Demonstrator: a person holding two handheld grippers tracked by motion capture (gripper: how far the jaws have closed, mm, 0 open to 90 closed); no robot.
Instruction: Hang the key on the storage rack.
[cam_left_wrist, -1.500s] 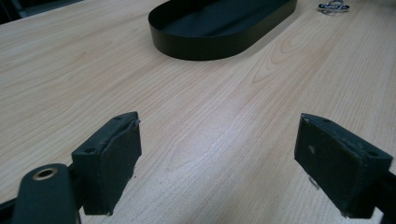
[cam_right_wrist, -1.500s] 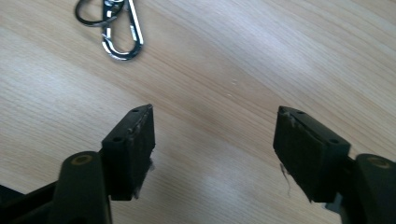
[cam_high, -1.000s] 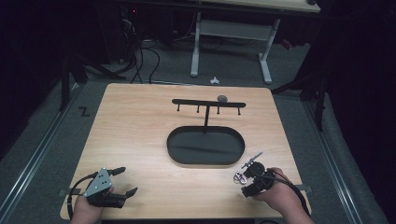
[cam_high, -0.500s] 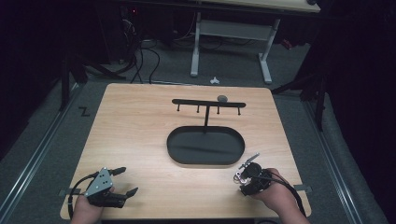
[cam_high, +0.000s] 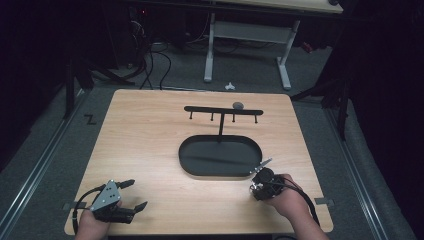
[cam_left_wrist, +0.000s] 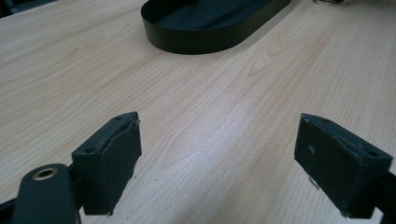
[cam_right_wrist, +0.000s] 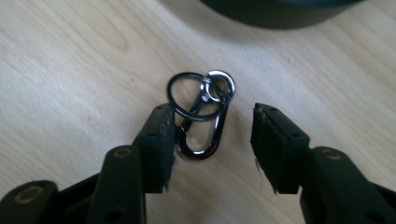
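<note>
- Dark floor and cables ring a pale wood-grain table (cam_high: 150, 150); a black oval tray (cam_high: 220, 156) with a hook rack (cam_high: 223, 111) sits at centre.
- Right claw (cam_right_wrist: 212, 135), at five o'clock, is released, straddling a shiny metal clip (cam_right_wrist: 205, 123) joined to a thin ring (cam_right_wrist: 189, 95).
- Risk: the left pad touches the clip; squeezing may skid the slick metal aside.
- Left claw (cam_high: 131, 194), at seven o'clock, hangs released, holding nothing.

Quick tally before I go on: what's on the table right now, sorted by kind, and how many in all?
Black oval tray with hook stand: 1
Metal carabiner clip with key ring: 1
Small grey round object by the stand's crossbar, too small to identify: 1
Handheld grippers: 2, left gripper and right gripper
Total: 5
</note>
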